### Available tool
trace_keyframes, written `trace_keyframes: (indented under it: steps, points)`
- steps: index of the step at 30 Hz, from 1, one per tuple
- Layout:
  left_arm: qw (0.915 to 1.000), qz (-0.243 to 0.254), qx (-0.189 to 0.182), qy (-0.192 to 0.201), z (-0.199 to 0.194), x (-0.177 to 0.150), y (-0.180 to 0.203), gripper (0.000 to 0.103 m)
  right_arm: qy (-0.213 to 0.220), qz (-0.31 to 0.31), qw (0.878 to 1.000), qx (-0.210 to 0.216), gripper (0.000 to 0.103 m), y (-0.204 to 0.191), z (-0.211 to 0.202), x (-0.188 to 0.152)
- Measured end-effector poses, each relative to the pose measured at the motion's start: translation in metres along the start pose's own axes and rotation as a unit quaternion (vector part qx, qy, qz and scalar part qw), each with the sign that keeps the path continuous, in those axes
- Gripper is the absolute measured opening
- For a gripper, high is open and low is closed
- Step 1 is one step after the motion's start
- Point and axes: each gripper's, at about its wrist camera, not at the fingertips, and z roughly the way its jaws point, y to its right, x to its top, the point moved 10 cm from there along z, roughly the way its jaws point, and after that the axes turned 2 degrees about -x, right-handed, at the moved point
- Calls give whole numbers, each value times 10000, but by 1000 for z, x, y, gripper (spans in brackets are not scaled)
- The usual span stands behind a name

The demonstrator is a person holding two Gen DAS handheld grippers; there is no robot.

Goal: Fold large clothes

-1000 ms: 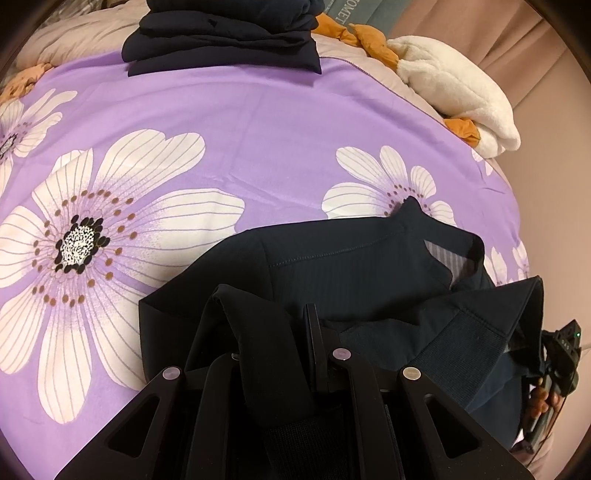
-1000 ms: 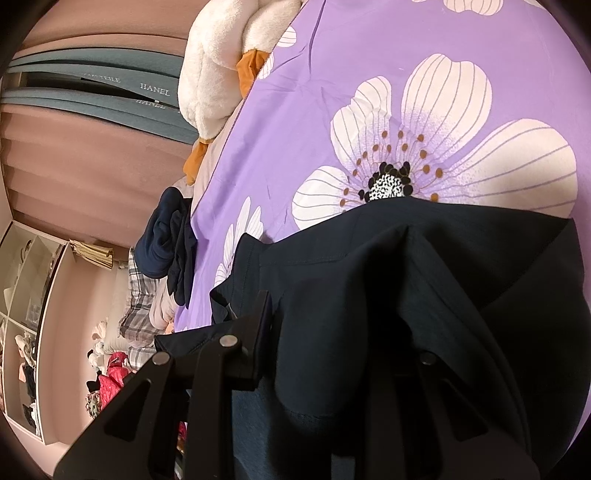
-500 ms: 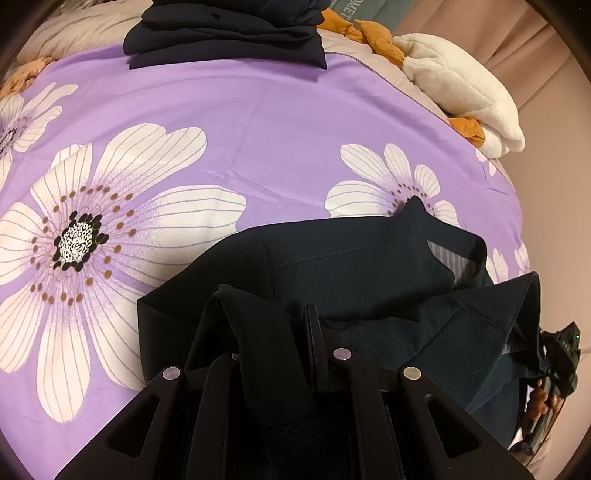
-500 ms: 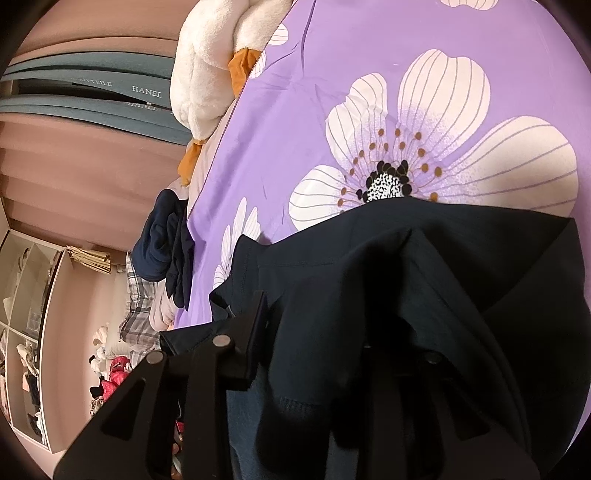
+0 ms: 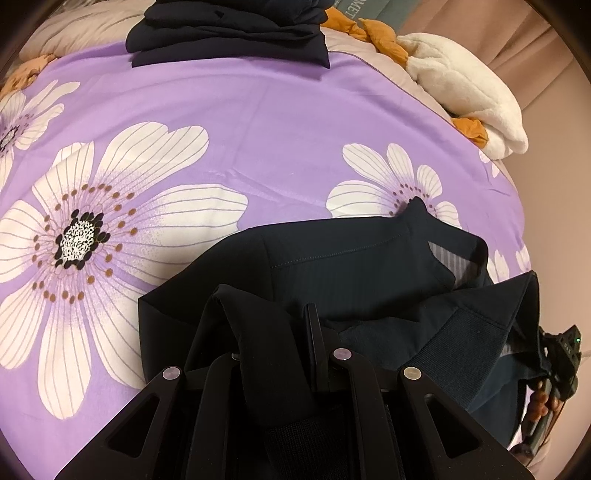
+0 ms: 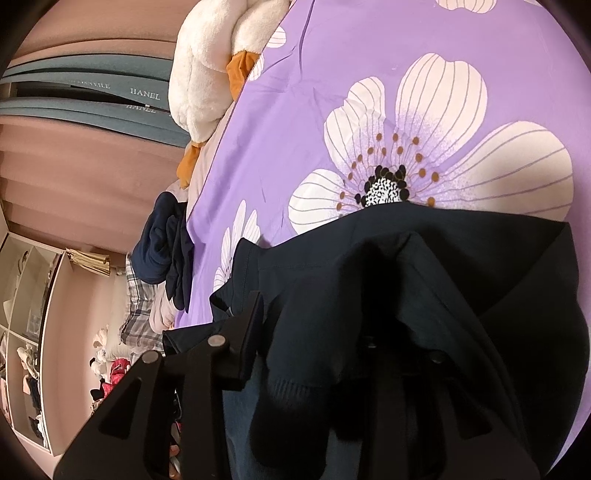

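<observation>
A dark navy garment (image 5: 354, 258) lies partly folded at the near edge of a bed with a purple flowered cover (image 5: 229, 122). My left gripper (image 5: 266, 332) is shut on a fold of the garment, and its ribbed hem hangs between the fingers. In the right wrist view the same navy garment (image 6: 461, 266) drapes over my right gripper (image 6: 332, 332), which is shut on a bunched fold; its right finger is hidden under cloth. The right gripper also shows at the left wrist view's right edge (image 5: 557, 354).
A stack of folded dark clothes (image 5: 229, 33) sits at the far edge of the bed. A white plush toy with orange parts (image 5: 465, 88) lies at the far right. Beside the bed hang dark and plaid clothes (image 6: 162, 251), with shelves (image 6: 29, 332) beyond.
Both grippers, still holding the garment, have shifted slightly forward over the bed; the folded stack and the plush toy sit a little higher in the views.
</observation>
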Motion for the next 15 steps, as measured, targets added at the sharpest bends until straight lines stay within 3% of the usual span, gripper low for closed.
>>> trace_keyframes:
  steps: [15]
  points:
    - [9998, -152, -58, -66, -1, 2, -1, 10, -22, 80, 10000, 25, 37, 1, 0, 1]
